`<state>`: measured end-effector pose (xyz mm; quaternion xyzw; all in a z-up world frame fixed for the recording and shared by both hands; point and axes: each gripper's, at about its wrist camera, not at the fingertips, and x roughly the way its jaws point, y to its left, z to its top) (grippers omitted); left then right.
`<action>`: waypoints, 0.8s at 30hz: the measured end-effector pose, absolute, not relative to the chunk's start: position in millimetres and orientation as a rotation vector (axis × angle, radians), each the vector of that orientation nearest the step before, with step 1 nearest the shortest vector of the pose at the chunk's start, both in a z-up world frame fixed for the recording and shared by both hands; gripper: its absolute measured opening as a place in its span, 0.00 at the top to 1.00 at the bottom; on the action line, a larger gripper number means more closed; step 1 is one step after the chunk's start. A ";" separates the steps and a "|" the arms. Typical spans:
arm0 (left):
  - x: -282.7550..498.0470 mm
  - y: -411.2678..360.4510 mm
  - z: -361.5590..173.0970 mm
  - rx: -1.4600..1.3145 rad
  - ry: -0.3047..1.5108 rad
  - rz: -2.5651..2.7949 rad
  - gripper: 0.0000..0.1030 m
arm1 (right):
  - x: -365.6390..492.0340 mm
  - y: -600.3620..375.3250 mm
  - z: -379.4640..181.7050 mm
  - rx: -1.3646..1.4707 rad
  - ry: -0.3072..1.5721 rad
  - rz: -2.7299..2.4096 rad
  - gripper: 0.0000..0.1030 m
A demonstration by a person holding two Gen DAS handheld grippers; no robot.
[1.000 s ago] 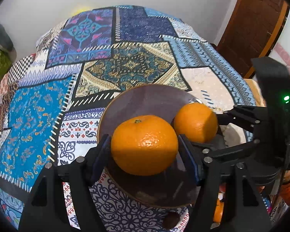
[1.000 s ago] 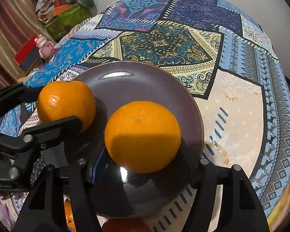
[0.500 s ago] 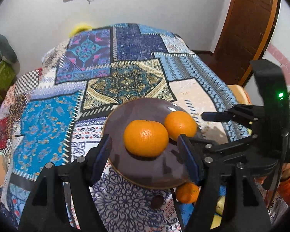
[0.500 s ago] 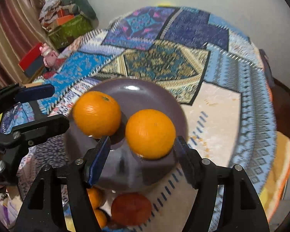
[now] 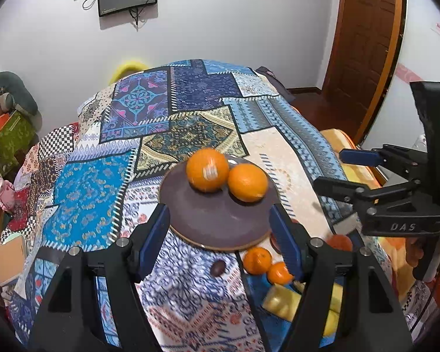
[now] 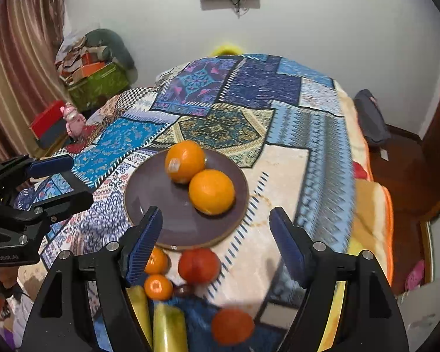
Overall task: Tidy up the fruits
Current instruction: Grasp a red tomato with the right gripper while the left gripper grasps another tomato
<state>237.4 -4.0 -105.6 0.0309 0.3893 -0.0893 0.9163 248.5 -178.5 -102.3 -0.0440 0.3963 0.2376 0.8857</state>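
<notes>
Two oranges (image 5: 207,170) (image 5: 247,182) are seen touching on one plate (image 5: 217,220). Left gripper (image 5: 220,231) and right gripper (image 6: 217,231) are both held above, spread wide, gripping nothing.

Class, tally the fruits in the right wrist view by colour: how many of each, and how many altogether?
Big oranges, on the plate: 2
Small oranges, off it: 2
Red fruits: 2
Yellow-green fruits: 2
Dark fruit: 1
Total: 9
</notes>
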 end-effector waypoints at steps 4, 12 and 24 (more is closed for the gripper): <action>226.6 -12.8 -113.9 0.053 0.817 -0.197 0.32 | 233.3 -193.9 -111.0 -0.082 0.823 0.452 0.28; 221.7 -27.1 -149.0 0.014 0.896 -0.232 0.32 | 216.0 -215.3 -154.6 -0.057 0.913 0.401 0.28; 236.4 -54.2 -180.8 0.000 0.964 -0.281 0.34 | 207.8 -225.1 -192.5 0.019 1.004 0.444 0.36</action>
